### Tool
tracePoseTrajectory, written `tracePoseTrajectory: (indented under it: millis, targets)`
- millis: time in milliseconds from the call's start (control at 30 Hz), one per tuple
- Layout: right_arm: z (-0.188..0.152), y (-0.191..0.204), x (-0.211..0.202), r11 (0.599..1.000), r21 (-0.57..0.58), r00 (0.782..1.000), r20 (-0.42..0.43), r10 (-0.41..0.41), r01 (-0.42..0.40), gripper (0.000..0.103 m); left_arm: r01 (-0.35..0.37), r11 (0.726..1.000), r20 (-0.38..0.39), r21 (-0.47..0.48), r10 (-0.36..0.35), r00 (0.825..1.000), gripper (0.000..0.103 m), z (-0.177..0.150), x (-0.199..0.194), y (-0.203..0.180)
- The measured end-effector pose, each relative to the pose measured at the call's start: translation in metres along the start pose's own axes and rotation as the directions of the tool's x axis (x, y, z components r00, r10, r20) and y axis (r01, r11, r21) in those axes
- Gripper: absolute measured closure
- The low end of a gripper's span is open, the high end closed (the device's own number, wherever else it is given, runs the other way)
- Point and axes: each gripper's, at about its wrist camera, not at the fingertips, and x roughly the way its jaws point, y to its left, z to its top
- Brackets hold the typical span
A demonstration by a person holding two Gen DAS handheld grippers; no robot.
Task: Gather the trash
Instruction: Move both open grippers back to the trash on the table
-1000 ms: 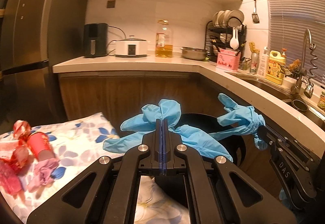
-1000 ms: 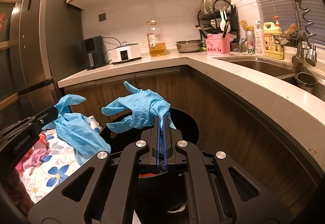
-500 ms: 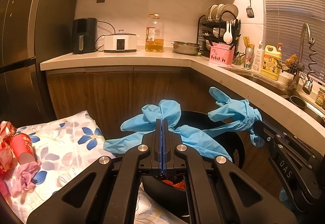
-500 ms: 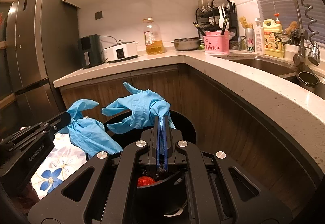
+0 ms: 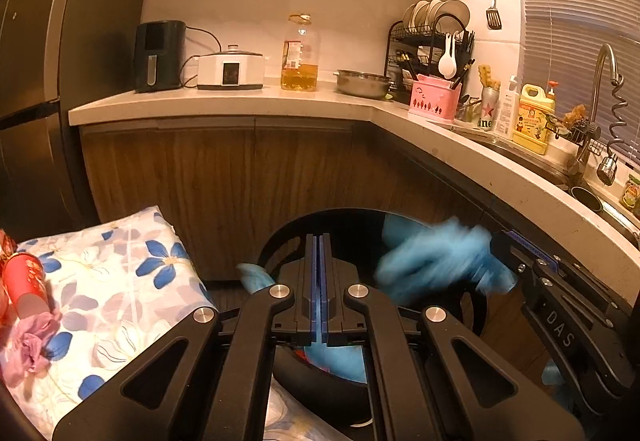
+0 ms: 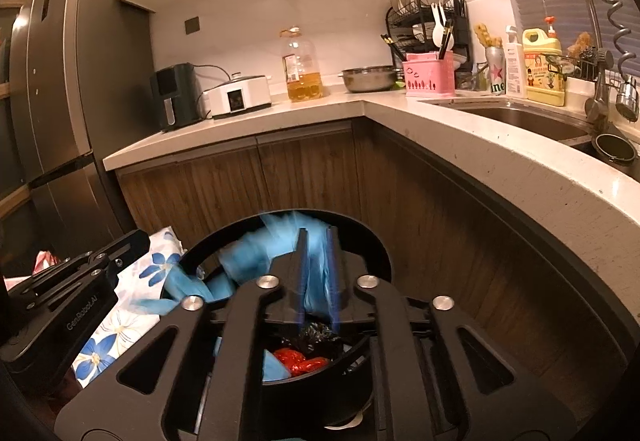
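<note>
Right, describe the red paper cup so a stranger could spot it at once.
Start at the dark fridge on the left of the left wrist view and drop to the blue-flowered cloth below it. The red paper cup lies tipped over at the cloth's far left edge, just above a crumpled pink wad; it alone is a smooth red cylinder.

Flowered cloth (image 5: 120, 281) — red paper cup (image 5: 26, 283), pink crumpled scrap (image 5: 30, 347) (both near its left edge).

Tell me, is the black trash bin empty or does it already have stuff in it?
Not empty. The right wrist view shows red crumpled trash and a blue glove lying inside the black trash bin.
</note>
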Motion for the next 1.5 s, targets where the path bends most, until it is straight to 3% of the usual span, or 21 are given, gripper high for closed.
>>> tracePoseTrajectory:
  millis: [67, 133, 300, 367, 600, 767, 800, 1200, 1500]
  targets:
    - [-0.001, -0.001, 0.002, 1.0, 0.0, 1.0, -0.004, -0.001, 0.001, 0.076, -0.009, 1.0, -0.009, -0.003, 0.009, 1.0, 0.097, -0.002, 0.003, 0.001]
    - [-0.002, -0.003, 0.001, 1.0, 0.0, 1.0, -0.004, -0.008, 0.008, 0.072, -0.012, 1.0, -0.014, -0.018, 0.012, 1.0, 0.069, -0.004, 0.002, 0.005]
    - [-0.007, -0.004, -0.005, 1.0, -0.001, 1.0, -0.001, -0.027, 0.027, 0.052, -0.047, 0.999, 0.006, -0.025, 0.047, 0.999, 0.041, -0.007, -0.01, 0.01]
    - [-0.009, -0.004, -0.009, 1.0, -0.003, 1.0, 0.001, -0.031, 0.031, 0.044, -0.059, 0.998, 0.005, -0.021, 0.06, 0.998, 0.039, -0.01, -0.016, 0.013]
    - [-0.015, 0.001, -0.025, 0.999, -0.009, 0.999, -0.003, -0.038, 0.038, 0.021, -0.117, 0.993, -0.009, -0.015, 0.117, 0.993, 0.018, -0.022, -0.035, 0.021]
    - [-0.019, 0.004, -0.035, 0.999, -0.011, 0.999, -0.01, -0.041, 0.041, 0.015, -0.152, 0.988, -0.008, -0.022, 0.152, 0.988, 0.011, -0.031, -0.054, 0.031]
    - [-0.02, 0.005, -0.038, 0.999, -0.01, 0.999, -0.01, -0.044, 0.044, 0.015, -0.161, 0.987, -0.009, -0.023, 0.161, 0.987, 0.006, -0.033, -0.056, 0.032]
    - [-0.032, 0.021, -0.064, 0.999, -0.006, 0.999, -0.004, -0.032, 0.032, 0.015, -0.23, 0.969, -0.005, -0.088, 0.23, 0.973, 0.006, -0.049, -0.099, 0.058]
    - [-0.041, 0.049, -0.079, 1.0, -0.023, 1.0, 0.011, 0.006, -0.006, 0.015, -0.3, 0.946, 0.026, -0.119, 0.305, 0.952, 0.006, -0.057, -0.131, 0.08]
